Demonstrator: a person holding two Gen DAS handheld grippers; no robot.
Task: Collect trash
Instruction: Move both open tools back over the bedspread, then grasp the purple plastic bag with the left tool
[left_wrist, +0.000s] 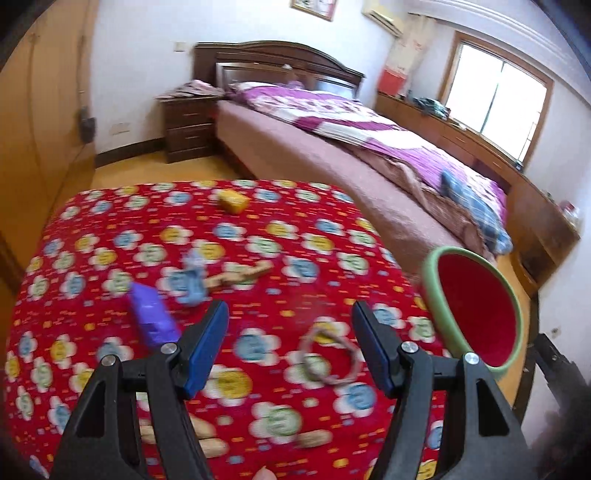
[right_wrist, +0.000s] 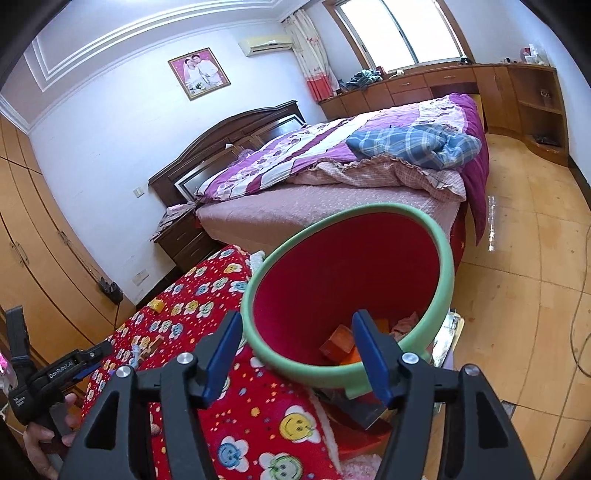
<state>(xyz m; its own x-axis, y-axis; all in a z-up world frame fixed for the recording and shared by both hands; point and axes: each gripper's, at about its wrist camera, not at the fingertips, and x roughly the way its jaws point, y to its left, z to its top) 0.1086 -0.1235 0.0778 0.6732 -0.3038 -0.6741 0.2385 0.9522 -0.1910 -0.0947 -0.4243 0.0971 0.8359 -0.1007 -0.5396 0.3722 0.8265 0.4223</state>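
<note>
Hovering L gripper (left_wrist: 290, 332) apart | bin (right_wrist: 441, 258) trash half-hidden | tabletop bits blurred

Bright window (left_wrist: 495, 92) daylight, motion blur, fisheye edges.

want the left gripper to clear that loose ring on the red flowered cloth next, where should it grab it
Take the thin ring across its band on the near arc, coming straight down from above. It lies flat on the cloth, so a side approach finds nothing to pinch. The left gripper is open and nearly over it already; blur hides what the ring is made of.
</note>
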